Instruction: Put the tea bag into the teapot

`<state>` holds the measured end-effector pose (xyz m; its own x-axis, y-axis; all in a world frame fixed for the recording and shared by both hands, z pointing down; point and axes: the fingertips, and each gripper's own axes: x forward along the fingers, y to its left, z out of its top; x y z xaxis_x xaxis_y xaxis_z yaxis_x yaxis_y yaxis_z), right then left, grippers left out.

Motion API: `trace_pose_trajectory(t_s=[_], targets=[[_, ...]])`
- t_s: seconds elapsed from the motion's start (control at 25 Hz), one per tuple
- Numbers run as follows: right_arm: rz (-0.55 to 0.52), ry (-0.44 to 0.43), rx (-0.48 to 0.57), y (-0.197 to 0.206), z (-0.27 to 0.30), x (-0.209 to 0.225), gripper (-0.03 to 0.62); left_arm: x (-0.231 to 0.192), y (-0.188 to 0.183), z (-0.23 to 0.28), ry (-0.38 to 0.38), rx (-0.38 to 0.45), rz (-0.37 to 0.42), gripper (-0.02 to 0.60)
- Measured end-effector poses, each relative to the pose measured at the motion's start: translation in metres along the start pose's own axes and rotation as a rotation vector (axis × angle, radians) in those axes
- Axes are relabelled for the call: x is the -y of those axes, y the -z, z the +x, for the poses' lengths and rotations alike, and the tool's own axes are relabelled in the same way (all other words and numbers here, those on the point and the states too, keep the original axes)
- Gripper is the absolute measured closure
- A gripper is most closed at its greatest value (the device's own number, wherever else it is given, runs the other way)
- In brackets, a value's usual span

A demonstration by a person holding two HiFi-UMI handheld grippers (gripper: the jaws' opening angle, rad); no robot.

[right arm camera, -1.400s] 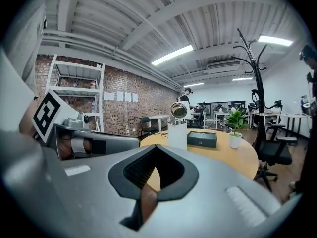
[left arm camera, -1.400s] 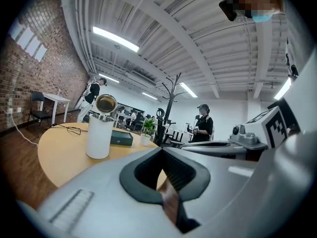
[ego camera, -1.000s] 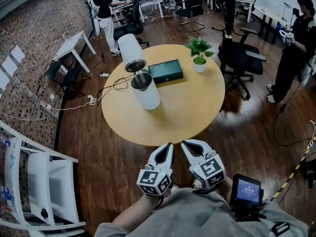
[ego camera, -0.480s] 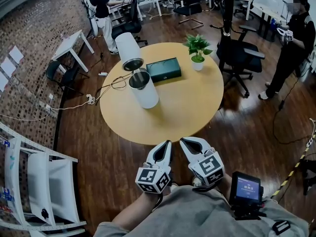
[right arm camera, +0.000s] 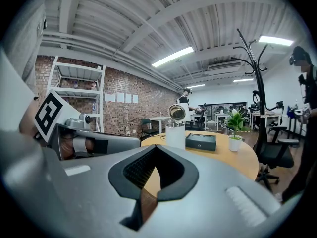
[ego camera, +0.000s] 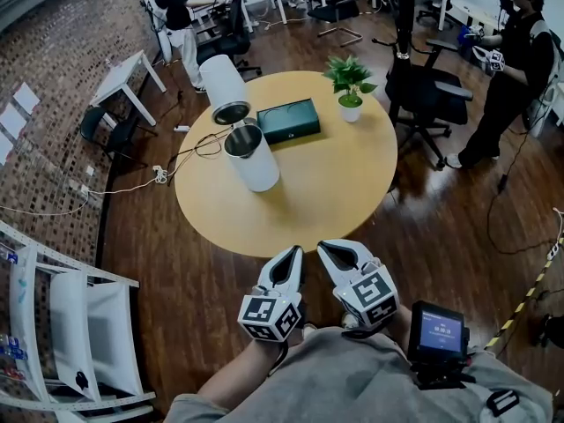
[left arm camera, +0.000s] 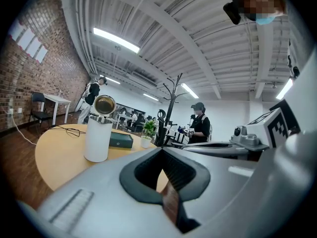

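Bystander [ego camera: 509, 55] has stepped away; left gripper [ego camera: 295, 254] and right gripper [ego camera: 325, 248] fingers stay pressed together

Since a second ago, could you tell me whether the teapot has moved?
No. The teapot stands beside the dark box as before, equally near the table's left edge; only the camera shifted.

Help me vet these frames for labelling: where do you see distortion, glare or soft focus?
Head view: wide-angle bending bows the brick wall at the edge; light is dim but even, and the round table is sharp. Left gripper view: black fisheye corners, a bright ceiling strip, the left tool soft up close. Right gripper view: same dark corners, a glaring ceiling lamp, the right tool blurred, the teapot clear.
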<state>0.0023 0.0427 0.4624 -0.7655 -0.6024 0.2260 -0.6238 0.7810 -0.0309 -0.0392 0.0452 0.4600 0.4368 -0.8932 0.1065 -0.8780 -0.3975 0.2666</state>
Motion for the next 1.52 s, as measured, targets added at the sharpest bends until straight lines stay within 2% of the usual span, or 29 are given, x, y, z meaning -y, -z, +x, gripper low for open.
trace_pose_trajectory(t_s=[0.68, 1.52], targets=[[-0.004, -0.032, 0.017, -0.003, 0.002, 0.035, 0.588, 0.006, -0.002, 0.03, -0.042, 0.01, 0.009, 0.58], [-0.013, -0.031, 0.012, -0.003, 0.004, 0.034, 0.586, 0.003, -0.005, 0.03, -0.049, 0.018, 0.005, 0.58]])
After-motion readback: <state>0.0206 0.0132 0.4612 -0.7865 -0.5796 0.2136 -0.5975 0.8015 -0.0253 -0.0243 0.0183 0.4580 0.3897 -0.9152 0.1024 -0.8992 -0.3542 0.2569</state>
